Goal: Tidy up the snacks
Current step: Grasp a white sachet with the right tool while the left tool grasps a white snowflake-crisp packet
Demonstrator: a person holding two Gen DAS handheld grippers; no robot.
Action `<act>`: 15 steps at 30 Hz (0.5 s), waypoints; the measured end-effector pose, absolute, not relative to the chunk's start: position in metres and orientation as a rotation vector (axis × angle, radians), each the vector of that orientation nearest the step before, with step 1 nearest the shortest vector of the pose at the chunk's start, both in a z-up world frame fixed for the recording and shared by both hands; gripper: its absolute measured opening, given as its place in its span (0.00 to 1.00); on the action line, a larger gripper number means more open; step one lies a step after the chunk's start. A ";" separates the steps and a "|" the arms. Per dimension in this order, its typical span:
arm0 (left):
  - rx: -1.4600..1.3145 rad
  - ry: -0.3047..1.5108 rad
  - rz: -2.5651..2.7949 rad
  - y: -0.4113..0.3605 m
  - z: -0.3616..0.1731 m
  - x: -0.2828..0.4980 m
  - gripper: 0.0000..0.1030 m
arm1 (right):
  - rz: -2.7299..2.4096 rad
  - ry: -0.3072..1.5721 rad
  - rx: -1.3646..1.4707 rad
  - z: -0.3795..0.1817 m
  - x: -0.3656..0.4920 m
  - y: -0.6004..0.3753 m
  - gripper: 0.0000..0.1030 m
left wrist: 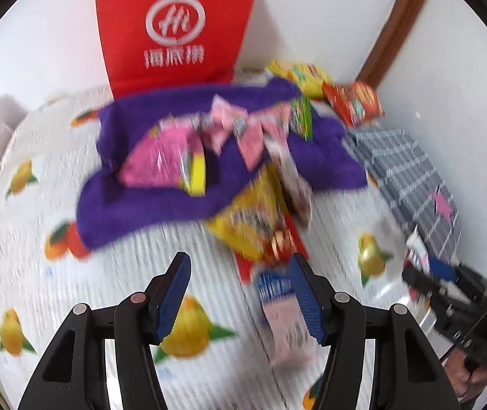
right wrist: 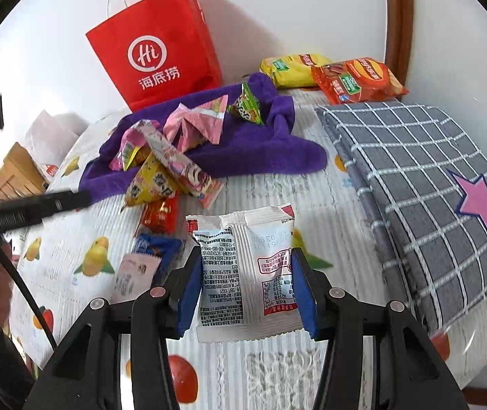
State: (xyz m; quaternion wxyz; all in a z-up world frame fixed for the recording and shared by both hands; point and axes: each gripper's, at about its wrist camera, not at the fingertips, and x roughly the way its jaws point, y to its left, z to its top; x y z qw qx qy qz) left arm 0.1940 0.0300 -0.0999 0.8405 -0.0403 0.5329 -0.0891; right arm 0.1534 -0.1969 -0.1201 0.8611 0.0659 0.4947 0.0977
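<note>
Between right gripper (right wrist: 246,273) jaws: two white sachets (right wrist: 243,266) clamped mid-body; light, crinkly, slippery, so hold flat faces. Left gripper (left wrist: 240,294) jaws apart, empty, over tablecloth (left wrist: 72,290).

you're in home, prob. bedroom: fruit-print bedspread (right wrist: 82,259), folded grey checked quilt w/ pink star (right wrist: 424,184), red paper shopping bag (right wrist: 154,51) by white wall (right wrist: 294,10), wood door frame (right wrist: 398,17).

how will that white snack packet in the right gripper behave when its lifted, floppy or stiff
Probably floppy: the white packet is thin, creased film, already buckling between the right gripper's pads. Likely light, since it looks flat and barely filled. The glossy film may slip, so its free top could droop or twist.
</note>
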 end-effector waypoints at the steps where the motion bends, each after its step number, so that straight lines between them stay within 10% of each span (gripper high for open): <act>1: -0.086 1.141 -0.193 0.027 -0.107 0.187 0.56 | 0.209 1.039 0.143 -0.120 0.150 -0.197 0.48; 15: -0.054 1.232 -0.196 -0.023 -0.166 0.139 0.56 | 0.170 1.053 0.167 -0.127 0.105 -0.224 0.48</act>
